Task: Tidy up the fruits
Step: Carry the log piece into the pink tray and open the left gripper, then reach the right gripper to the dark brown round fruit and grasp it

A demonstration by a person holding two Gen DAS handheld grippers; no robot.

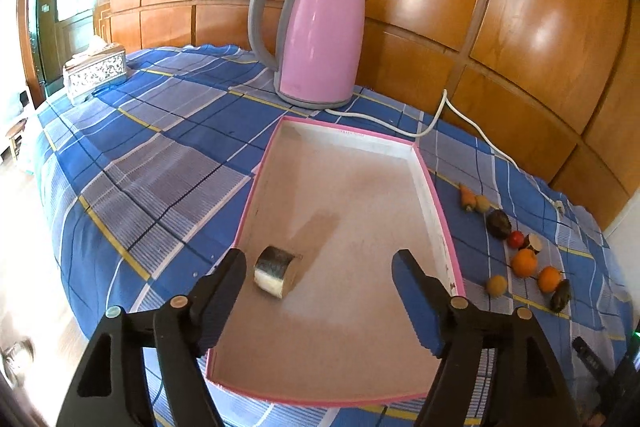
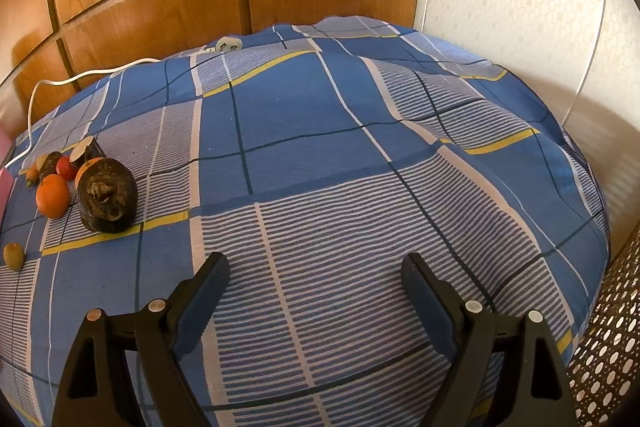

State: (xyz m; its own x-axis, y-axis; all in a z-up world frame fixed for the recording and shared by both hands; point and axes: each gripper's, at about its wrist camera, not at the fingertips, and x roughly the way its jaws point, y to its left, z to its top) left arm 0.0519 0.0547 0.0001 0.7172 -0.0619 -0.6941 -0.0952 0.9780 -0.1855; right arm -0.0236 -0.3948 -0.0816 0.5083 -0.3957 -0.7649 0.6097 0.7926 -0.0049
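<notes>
Over the pink-edged tray on the checked worktop, the left gripper hangs with its jaws apart and empty; a cut grey fruit piece lies in the tray near its left finger. Oranges and other small fruits sit right of the tray. The right gripper is spread, empty, above bare cloth. No writing is readable on the pink kettle.

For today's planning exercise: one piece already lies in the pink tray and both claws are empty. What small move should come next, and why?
Probably swing the right claw left toward the big dark fruit, the nearest piece. Its jaws stand open over bare cloth, and the fruits still lie outside the tray, where only a cut piece sits. The left claw hangs open over the tray.
</notes>
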